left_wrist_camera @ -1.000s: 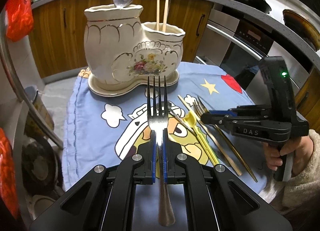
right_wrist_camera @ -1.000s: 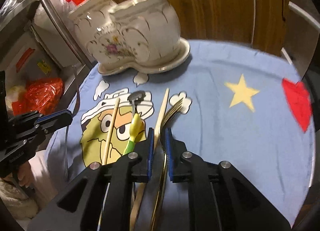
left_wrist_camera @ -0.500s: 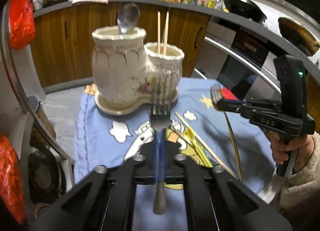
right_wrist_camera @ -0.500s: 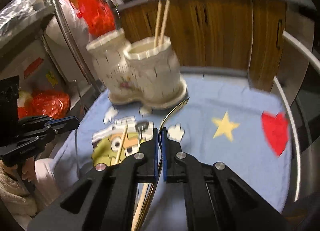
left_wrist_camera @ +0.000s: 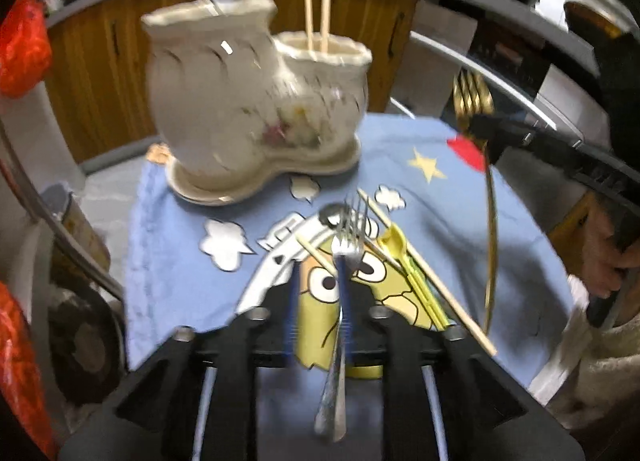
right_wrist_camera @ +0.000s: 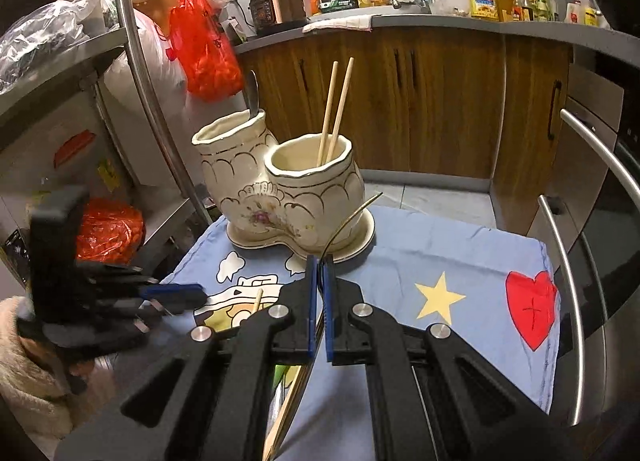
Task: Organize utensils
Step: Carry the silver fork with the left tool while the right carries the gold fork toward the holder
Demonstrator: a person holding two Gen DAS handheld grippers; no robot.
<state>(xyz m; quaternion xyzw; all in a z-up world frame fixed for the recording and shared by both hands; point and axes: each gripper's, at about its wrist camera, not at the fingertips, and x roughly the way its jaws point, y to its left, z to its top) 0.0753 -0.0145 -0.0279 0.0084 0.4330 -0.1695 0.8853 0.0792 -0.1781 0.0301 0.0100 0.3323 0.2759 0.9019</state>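
My left gripper [left_wrist_camera: 320, 273] hovers low over the blue cartoon cloth [left_wrist_camera: 172, 221]. Its jaws are opening, and the silver fork [left_wrist_camera: 352, 245] hangs loose between them, leaning on the right pad. My right gripper [right_wrist_camera: 319, 261] is shut on a gold fork [right_wrist_camera: 352, 217], held in the air in front of the cream ceramic holder [right_wrist_camera: 280, 189]; the left wrist view shows this gold fork [left_wrist_camera: 490, 229] hanging from it. Two chopsticks [right_wrist_camera: 334, 109] stand in the holder's short cup, and a spoon [right_wrist_camera: 252, 93] in the tall one. A yellow-green spoon [left_wrist_camera: 394, 245] and loose chopsticks [left_wrist_camera: 432, 273] lie on the cloth.
A curved metal rack post [right_wrist_camera: 152, 101] and red bags [right_wrist_camera: 204, 41] stand at the left of the table. Steel oven handles [right_wrist_camera: 580, 301] run along the right. Wooden cabinets [right_wrist_camera: 440, 101] and a cluttered counter are behind the holder.
The left jaws have parted and the silver fork has tipped loose between them, lower over the cloth. The right gripper has risen with the gold fork, clear of the cloth.
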